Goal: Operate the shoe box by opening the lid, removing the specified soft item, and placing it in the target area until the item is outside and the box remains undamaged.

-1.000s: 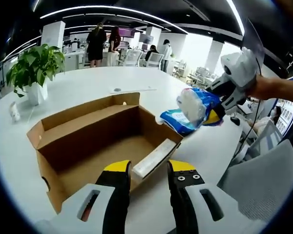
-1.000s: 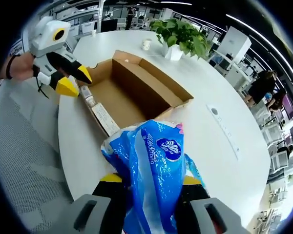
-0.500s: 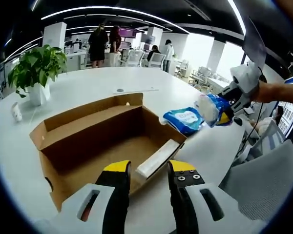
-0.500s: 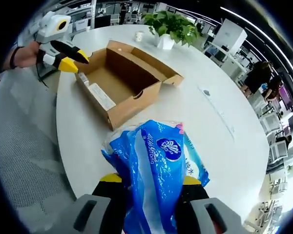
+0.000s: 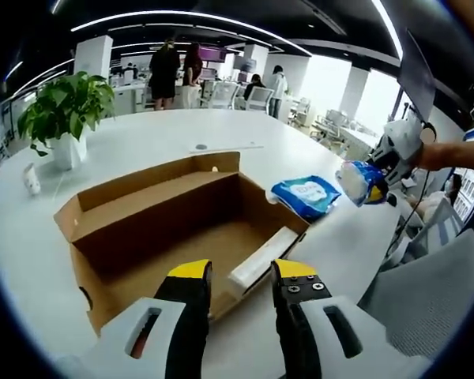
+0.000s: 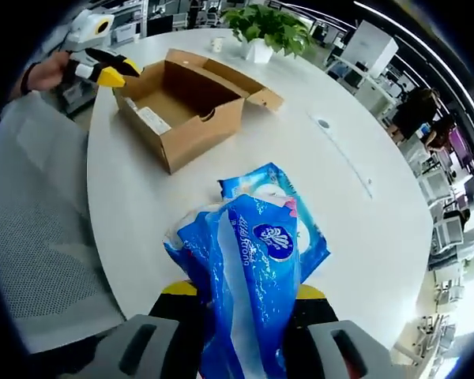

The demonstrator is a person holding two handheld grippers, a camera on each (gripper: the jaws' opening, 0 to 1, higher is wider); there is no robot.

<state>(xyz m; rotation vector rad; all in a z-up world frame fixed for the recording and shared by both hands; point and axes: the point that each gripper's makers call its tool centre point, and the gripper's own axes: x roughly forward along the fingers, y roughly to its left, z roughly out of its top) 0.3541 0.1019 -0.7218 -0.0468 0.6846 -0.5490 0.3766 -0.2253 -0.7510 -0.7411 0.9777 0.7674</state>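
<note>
The right gripper [image 6: 238,304] has its jaws closed on a blue plastic pack of tissues [image 6: 245,276], held above the white table [image 6: 363,237]. A second blue pack [image 6: 257,185] lies flat on the table just beyond the gripper's tips. Farther out and to its left stands the shoe box [image 6: 186,118], lid folded back, well apart from the packs. The left gripper [image 5: 235,276] hovers at the box's near edge with its jaws parted and nothing between them. I judge this the placing step: the next move calls for lowering the held pack beside the lying one and letting go. On the wrapper, a round logo and slanted lettering resembling "Allstrong"; I cannot read it surely
</note>
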